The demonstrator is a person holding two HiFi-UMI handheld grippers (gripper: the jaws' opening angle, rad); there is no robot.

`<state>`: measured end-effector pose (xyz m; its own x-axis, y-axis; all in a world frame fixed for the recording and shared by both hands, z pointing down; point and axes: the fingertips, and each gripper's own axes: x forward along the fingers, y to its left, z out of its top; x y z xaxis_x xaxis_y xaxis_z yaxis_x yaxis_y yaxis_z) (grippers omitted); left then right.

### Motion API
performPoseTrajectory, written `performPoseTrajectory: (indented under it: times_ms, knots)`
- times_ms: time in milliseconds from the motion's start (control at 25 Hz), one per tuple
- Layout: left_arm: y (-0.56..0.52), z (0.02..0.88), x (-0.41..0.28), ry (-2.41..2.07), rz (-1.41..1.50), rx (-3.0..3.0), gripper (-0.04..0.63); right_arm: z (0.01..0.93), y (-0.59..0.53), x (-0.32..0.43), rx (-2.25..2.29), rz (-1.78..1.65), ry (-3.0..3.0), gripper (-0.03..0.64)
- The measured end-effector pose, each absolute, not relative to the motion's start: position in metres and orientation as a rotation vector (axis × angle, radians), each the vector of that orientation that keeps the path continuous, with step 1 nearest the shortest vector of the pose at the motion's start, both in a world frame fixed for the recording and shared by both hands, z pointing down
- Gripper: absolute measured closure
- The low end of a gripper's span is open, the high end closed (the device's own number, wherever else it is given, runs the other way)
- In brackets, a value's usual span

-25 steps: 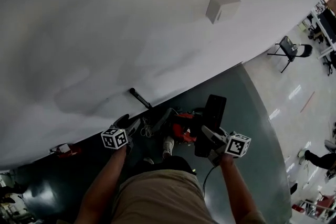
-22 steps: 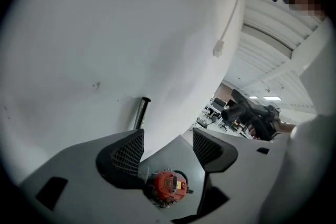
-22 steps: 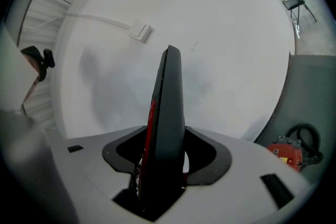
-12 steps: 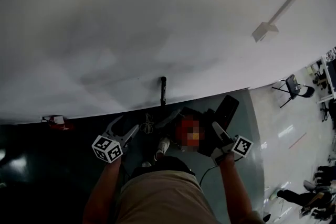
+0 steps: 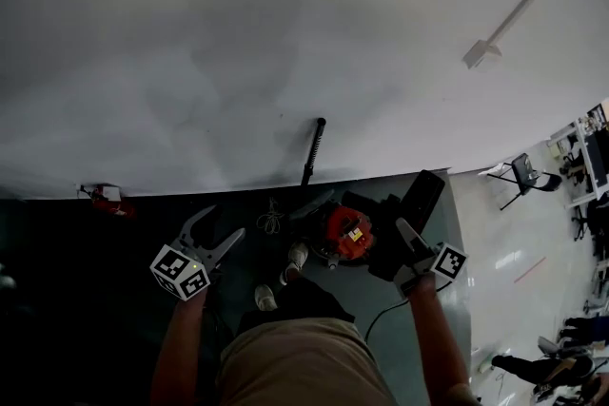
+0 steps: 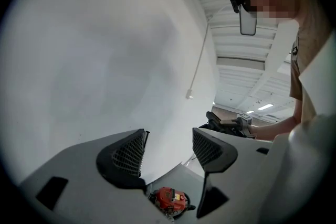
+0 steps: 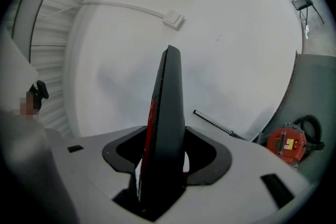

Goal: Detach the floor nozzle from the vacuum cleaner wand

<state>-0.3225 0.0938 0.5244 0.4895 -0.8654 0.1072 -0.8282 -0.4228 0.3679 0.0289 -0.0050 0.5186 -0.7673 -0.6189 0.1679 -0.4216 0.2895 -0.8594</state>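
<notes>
Right gripper view shows the right gripper (image 7: 167, 152) with its fingers set fairly wide and closed on the floor nozzle (image 7: 168, 107), a flat dark piece with a red stripe down one edge. The nozzle stands edge-on between the pads, and its long axis runs straight out ahead of the fingers. Beyond the fingers and just to the right of the nozzle lies the wand (image 7: 212, 121), a thin dark rod with a ribbed section, leaning against the white wall (image 7: 226, 60). No contact between wand and nozzle is visible, so the nozzle is judged to be already off the wand. Head view confirms this: the nozzle (image 5: 421, 200) projects ahead of the right gripper (image 5: 404, 242), well apart from the wand (image 5: 312, 150), which stands ahead of both pairs of fingers and between them, neither hand clearly nearer. The red vacuum cleaner body (image 5: 347, 233) sits on the floor (image 5: 124, 299) just to the inner side of the right fingers. Left gripper view shows the left gripper (image 6: 168, 152) with its fingers spread apart and nothing between them; only the vacuum cleaner body (image 6: 169, 200) appears below the gap. Any coming move is judged to rest with the right hand, as it alone carries the nozzle.
</notes>
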Motion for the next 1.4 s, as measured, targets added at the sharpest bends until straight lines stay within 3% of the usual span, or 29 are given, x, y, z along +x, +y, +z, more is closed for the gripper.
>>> performPoseTrajectory:
  times_ms: [240, 600, 880, 1400]
  knots:
    - [0.144, 0.506, -0.329, -1.434, -0.174, 2.367, 0.320, 0.501, 0.050, 0.026, -0.955, -1.437, 2.425, 0.390]
    - [0.164, 0.505, -0.316, -1.495, -0.187, 2.301, 0.421, 0.480, 0.070, 0.058, -0.928, -1.321, 2.525, 0.390]
    - [0.161, 0.509, -0.276, -1.635, -0.153, 2.141, 0.555, 0.479, 0.059, 0.121, -0.876, -1.299, 2.563, 0.390]
    - [0.153, 0.548, -0.159, -1.670, -0.054, 2.067, 0.588, 0.546, 0.044, 0.220, -0.861, -1.386, 2.586, 0.390]
